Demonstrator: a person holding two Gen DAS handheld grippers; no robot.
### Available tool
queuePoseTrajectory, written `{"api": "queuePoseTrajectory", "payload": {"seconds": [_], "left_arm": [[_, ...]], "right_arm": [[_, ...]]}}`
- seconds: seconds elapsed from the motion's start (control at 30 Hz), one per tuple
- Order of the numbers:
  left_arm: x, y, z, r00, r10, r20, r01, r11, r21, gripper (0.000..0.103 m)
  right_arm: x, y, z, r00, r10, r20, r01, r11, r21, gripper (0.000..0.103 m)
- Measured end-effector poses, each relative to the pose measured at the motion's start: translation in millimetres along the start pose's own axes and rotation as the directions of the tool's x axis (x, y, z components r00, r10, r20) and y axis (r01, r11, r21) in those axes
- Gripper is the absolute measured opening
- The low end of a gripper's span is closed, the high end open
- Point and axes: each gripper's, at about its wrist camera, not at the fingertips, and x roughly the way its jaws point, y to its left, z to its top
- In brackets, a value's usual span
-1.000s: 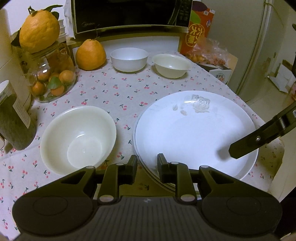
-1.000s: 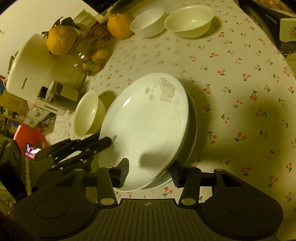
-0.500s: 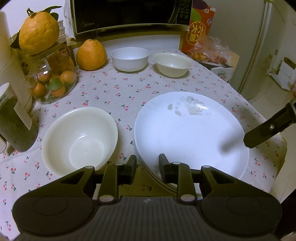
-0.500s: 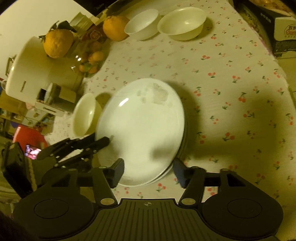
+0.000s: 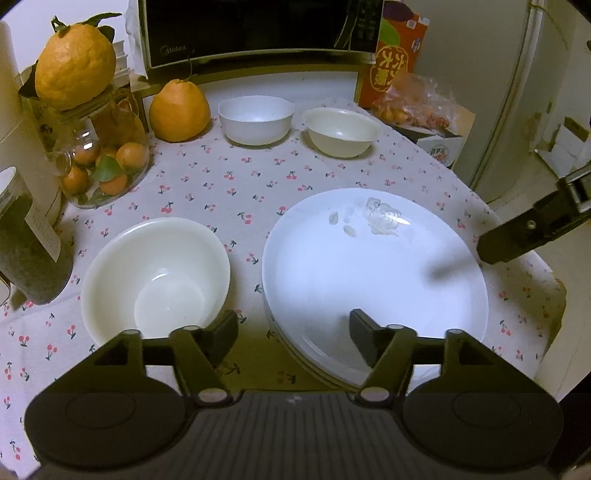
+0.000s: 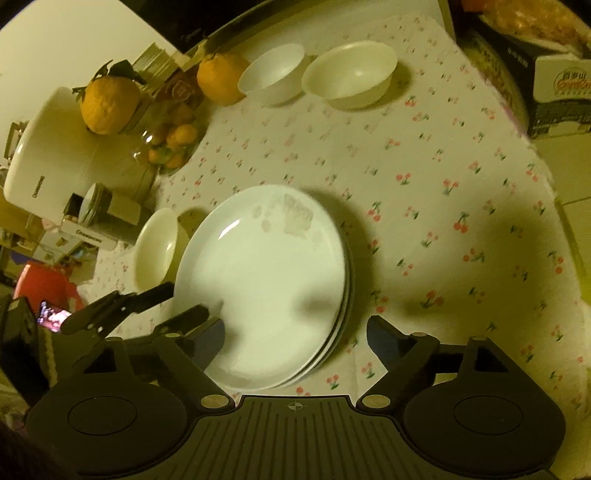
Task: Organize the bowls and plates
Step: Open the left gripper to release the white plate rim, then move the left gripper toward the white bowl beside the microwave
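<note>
A stack of white plates point(image 5: 373, 280) lies flat on the cherry-print tablecloth point(image 5: 229, 184), the top one with a faint flower print. My left gripper point(image 5: 294, 332) hovers over its near rim, its jaws opening, and the pads do not touch the rim. My right gripper point(image 6: 297, 338) stands at the other side of the same plate stack point(image 6: 266, 284), jaws opening, with the rim between them but untouched. A large cream bowl point(image 5: 155, 277) sits just left of the plates. A white bowl point(image 5: 256, 120) and a cream bowl point(image 5: 341, 131) stand at the back.
A microwave point(image 5: 258, 33), two big citrus fruits point(image 5: 179, 110), a glass jar of small oranges point(image 5: 103, 162), a dark jar point(image 5: 26, 243) and an orange carton point(image 5: 395, 62) line the back and left. The table edge point(image 5: 546, 314) drops off at the right.
Both grippers' jaws have spread wide. The top plate, earlier raised and pinched at its near rim by the left gripper, now lies flat on the stack. The right gripper has drawn back a little.
</note>
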Motion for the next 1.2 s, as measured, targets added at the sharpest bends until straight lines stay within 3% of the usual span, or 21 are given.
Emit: {"api": "queuePoseTrajectory", "payload": {"seconds": [0.4, 0.77, 1.2], "left_arm": [[-10, -4, 20, 0.997, 0.004, 0.072, -0.001, 0.999, -0.035, 0.086], [-13, 3, 41, 0.987, 0.061, 0.148, -0.044, 0.992, -0.117, 0.086], [-11, 13, 76, 0.969, 0.164, 0.183, -0.125, 0.970, -0.209, 0.095]], "right_arm": [[-15, 6, 17, 0.988, -0.053, 0.143, 0.056, 0.998, -0.018, 0.088], [-12, 33, 32, 0.967, -0.042, 0.252, 0.074, 0.990, -0.117, 0.089], [-11, 26, 70, 0.951, -0.051, 0.306, 0.064, 0.997, -0.032, 0.089]]}}
